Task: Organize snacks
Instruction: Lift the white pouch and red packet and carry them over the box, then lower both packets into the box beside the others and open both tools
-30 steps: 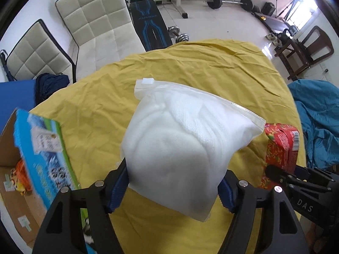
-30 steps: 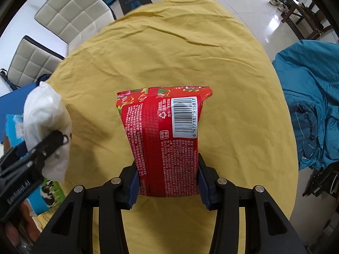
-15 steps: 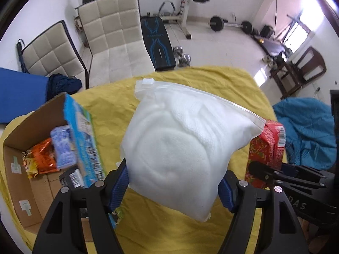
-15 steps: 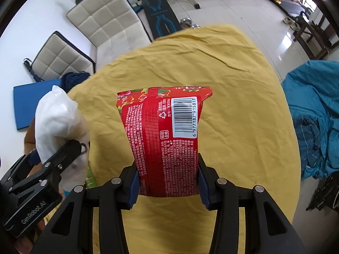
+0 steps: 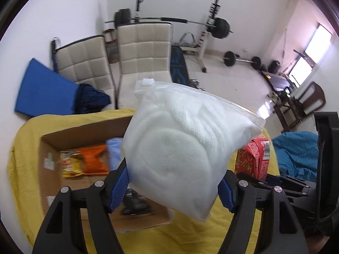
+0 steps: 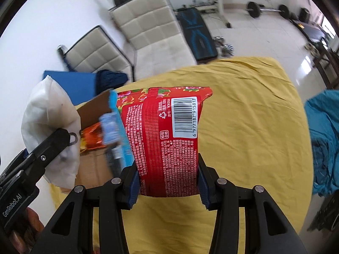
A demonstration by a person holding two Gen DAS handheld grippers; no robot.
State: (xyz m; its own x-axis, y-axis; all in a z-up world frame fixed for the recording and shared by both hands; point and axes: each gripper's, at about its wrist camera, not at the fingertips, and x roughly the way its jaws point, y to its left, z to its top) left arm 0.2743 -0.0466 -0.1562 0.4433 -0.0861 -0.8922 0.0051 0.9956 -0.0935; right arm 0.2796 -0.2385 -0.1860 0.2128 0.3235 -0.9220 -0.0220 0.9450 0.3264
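White zip bag [image 5: 186, 154], puffy with something knitted and white inside, pinched at its lower half between the blue pads [image 5: 118, 188] of the left tongs [image 5: 172, 190], held up off the cloth and tilted, zip edge up and away from the tongs. Seen again at the far left of the right wrist view [image 6: 48, 127], carried by the other tool.

Red snack packet [image 6: 167, 139], barcode and small print facing the camera, clamped at its lower end between the pads [image 6: 133, 184] of the right tongs [image 6: 168, 185], standing up ahead of them. Also visible just right of the white bag in the left view [image 5: 253, 158], beyond the left tongs' right finger.

Open cardboard box [image 5: 70, 135] ahead of and left of the left tongs, under and behind the white bag; inside, an orange packet [image 5: 94, 158], a yellow-and-red packet [image 5: 71, 166] beside it, a blurred light-blue packet [image 5: 113, 152], and something dark nearer the tongs, too smeared to tell. In the right view, box to the left of the red packet, with a blue printed flap or carton [image 6: 121, 135] against the packet's left edge.

Yellow cloth [image 6: 250, 127] spread under everything, wrinkled, bare to the right of the right tongs. Beyond: two cream quilted chairs [image 5: 142, 53], a blue mat [image 5: 44, 91], barbell gear [image 5: 216, 25], teal fabric [image 6: 324, 148] off to the far right.
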